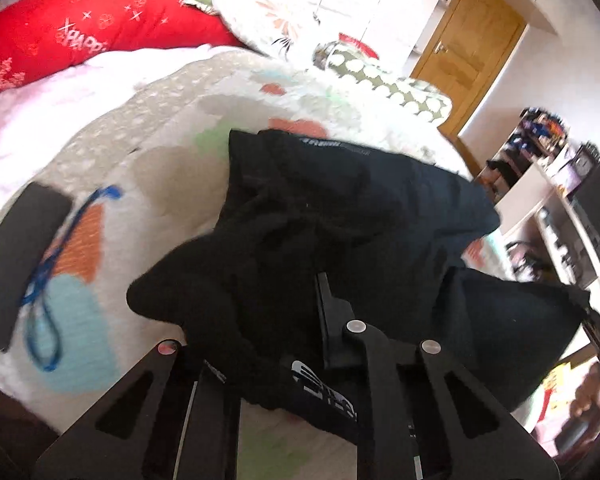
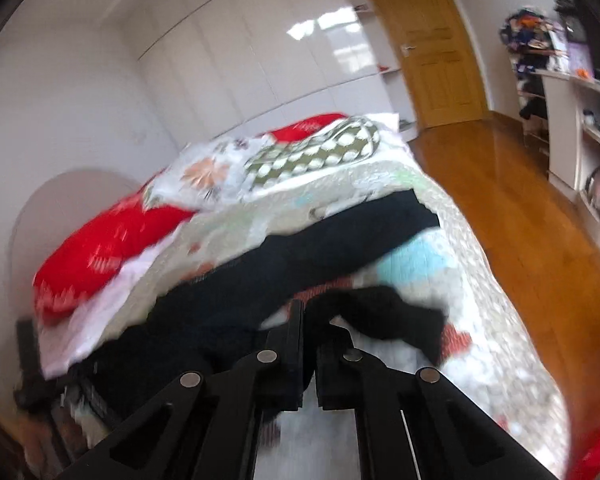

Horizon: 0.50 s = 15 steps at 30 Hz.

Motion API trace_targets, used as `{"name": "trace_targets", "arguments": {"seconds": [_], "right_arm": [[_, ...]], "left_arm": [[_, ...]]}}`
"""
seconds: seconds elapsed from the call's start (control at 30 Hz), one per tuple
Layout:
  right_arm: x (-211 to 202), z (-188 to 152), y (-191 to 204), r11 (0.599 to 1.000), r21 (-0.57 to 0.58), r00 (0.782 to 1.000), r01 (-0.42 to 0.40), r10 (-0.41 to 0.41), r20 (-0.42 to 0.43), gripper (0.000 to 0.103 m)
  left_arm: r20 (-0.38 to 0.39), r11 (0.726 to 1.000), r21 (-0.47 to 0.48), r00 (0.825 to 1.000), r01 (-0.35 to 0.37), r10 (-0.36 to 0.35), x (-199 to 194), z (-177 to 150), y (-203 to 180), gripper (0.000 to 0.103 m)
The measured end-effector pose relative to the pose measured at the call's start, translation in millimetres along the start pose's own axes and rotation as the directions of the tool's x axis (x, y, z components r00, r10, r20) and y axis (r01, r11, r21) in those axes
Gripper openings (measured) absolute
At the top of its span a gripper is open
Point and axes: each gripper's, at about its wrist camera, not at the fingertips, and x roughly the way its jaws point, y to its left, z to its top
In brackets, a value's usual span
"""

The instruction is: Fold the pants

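The black pants (image 1: pixel 340 216) lie bunched on the patterned bedspread (image 1: pixel 148 128), waistband with grey lettering at the far end. My left gripper (image 1: pixel 284 320) is shut on a fold of the black cloth, which drapes over its fingers and hides the left one. In the right wrist view the pants (image 2: pixel 300 256) stretch across the bed. My right gripper (image 2: pixel 310 316) is shut on a black end of the pants (image 2: pixel 384 312), held just above the bedspread (image 2: pixel 460 360).
A red pillow (image 1: pixel 80 32) and floral pillows (image 1: pixel 268 20) lie at the bed's head. A black flat object with a blue cord (image 1: pixel 20 256) lies on the bed's left. White shelves (image 2: pixel 580 136), a wooden door (image 2: pixel 432 40) and wood floor (image 2: pixel 520 220) lie to the right.
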Motion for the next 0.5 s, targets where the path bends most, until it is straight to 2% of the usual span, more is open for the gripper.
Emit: {"name": "trace_targets", "arguments": {"seconds": [0.07, 0.1, 0.13, 0.17, 0.23, 0.3, 0.37, 0.43, 0.5], "right_arm": [[-0.7, -25.1, -9.8, 0.998, -0.022, 0.992, 0.056, -0.058, -0.113, 0.014], [-0.9, -38.2, -19.6, 0.994, -0.026, 0.981, 0.104, -0.107, -0.165, 0.022], [-5.3, -50.8, -30.9, 0.989, -0.028, 0.97, 0.146, -0.148, -0.193, 0.025], [-7.0, -56.7, -39.4, 0.982, -0.025, 0.96, 0.189, -0.19, -0.206, 0.026], [-16.6, -64.8, -62.4, 0.951, -0.002, 0.928, 0.309, -0.302, -0.218, 0.046], [-24.6, -63.5, -76.1, 0.929, 0.027, 0.912, 0.369, -0.356, -0.206, 0.046], [-32.3, -56.8, -86.0, 0.925, 0.076, 0.917, 0.373, -0.356, -0.179, 0.047], [-29.2, -49.4, -94.0, 0.937, 0.122, 0.938, 0.327, -0.306, -0.161, 0.056], [-12.6, -40.8, -104.2, 0.947, 0.143, 0.95, 0.288, -0.264, -0.168, 0.063]], "left_arm": [[-0.03, 1.0, 0.015, 0.999, -0.027, 0.028, 5.2, -11.4, 8.9, 0.013], [-0.043, 0.999, 0.021, 0.999, -0.03, 0.031, 8.8, -15.8, 10.5, 0.013], [-0.059, 0.999, 0.025, 0.998, -0.032, 0.034, 12.3, -21.5, 12.0, 0.013], [-0.068, 0.999, 0.031, 0.997, -0.037, 0.039, 15.1, -27.3, 11.8, 0.013], [-0.058, 0.998, 0.047, 0.997, -0.052, 0.055, 14.7, -34.1, 7.0, 0.013], [-0.044, 0.995, 0.066, 0.996, -0.075, 0.078, 15.2, -36.0, 3.0, 0.013], [-0.042, 0.995, 0.061, 0.996, -0.076, 0.079, 14.7, -35.1, 3.5, 0.014], [-0.044, 0.998, 0.037, 0.997, -0.059, 0.06, 13.6, -33.0, 7.6, 0.015], [-0.048, 0.998, 0.012, 0.997, -0.063, 0.064, 12.9, -31.1, 11.5, 0.026]]}}
